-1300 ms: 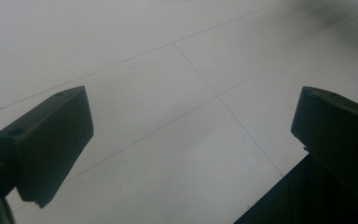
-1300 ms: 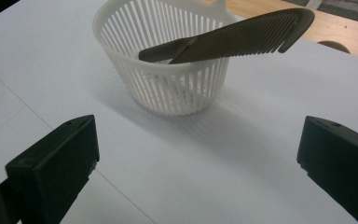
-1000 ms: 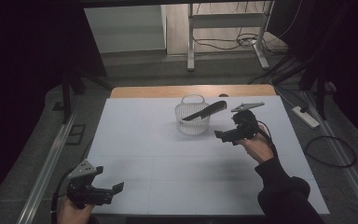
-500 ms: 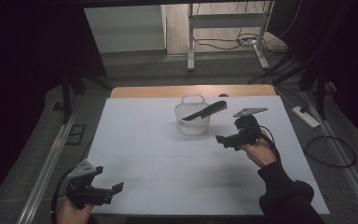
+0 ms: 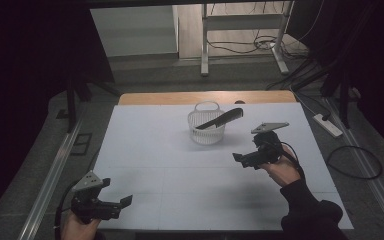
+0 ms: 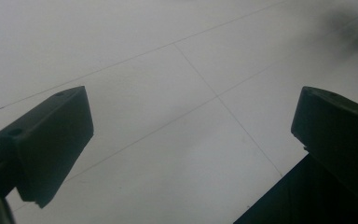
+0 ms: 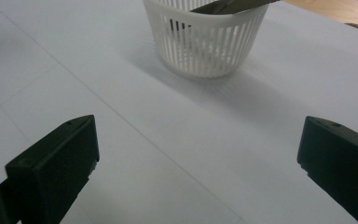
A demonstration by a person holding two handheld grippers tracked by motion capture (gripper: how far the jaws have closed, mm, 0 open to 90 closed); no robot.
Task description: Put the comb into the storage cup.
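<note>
In the right gripper view the white basket (image 7: 205,39) is cut off by the top edge, so its rim and handle are lost, and the dark comb (image 7: 233,4) lying across it shows as a sliver. Inside the basket, the comb's lower end is hidden behind the slatted wall.

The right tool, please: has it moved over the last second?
Yes. The right tool has drawn back toward the person, away from the white basket.
</note>
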